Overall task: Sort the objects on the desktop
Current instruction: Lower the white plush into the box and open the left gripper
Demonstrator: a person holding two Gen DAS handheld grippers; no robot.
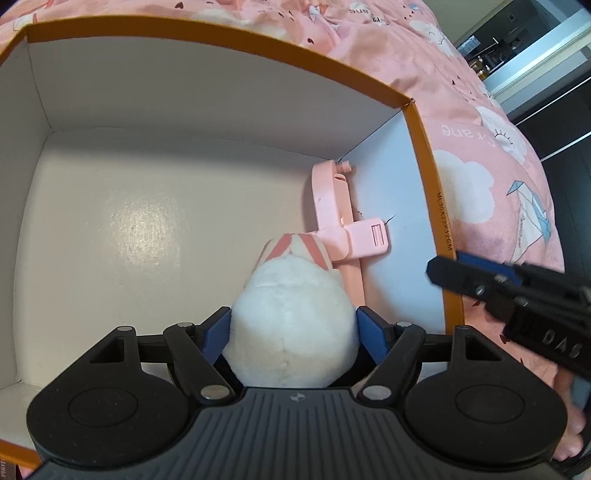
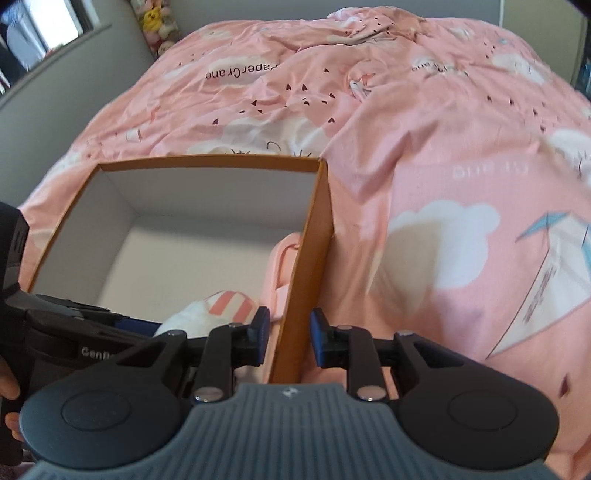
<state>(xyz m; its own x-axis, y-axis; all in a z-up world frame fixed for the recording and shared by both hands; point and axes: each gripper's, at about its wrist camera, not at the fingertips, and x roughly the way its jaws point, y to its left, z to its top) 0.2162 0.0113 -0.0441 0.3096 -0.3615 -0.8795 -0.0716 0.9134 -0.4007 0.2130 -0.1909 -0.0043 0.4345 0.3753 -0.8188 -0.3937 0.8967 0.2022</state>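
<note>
Plush white toy (image 1: pixel 291 321) with pink-striped ears is gripped by the left tool (image 1: pixel 293 328) inside the orange-rimmed white cardboard box (image 1: pixel 221 37); release is judged next. The right tool (image 2: pixel 287 332) is spread astride the box wall.

A home bedroom: pink printed duvet (image 2: pixel 424 122), plush toys (image 2: pixel 157 22) by the wall

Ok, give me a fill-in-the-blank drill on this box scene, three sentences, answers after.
1. The left gripper is shut on a white ____ toy.
2. The pink plastic item lies inside the box against its ____ wall.
3. The right gripper has one finger on each side of the box's ____ wall.

Answers: plush; right; orange
</note>
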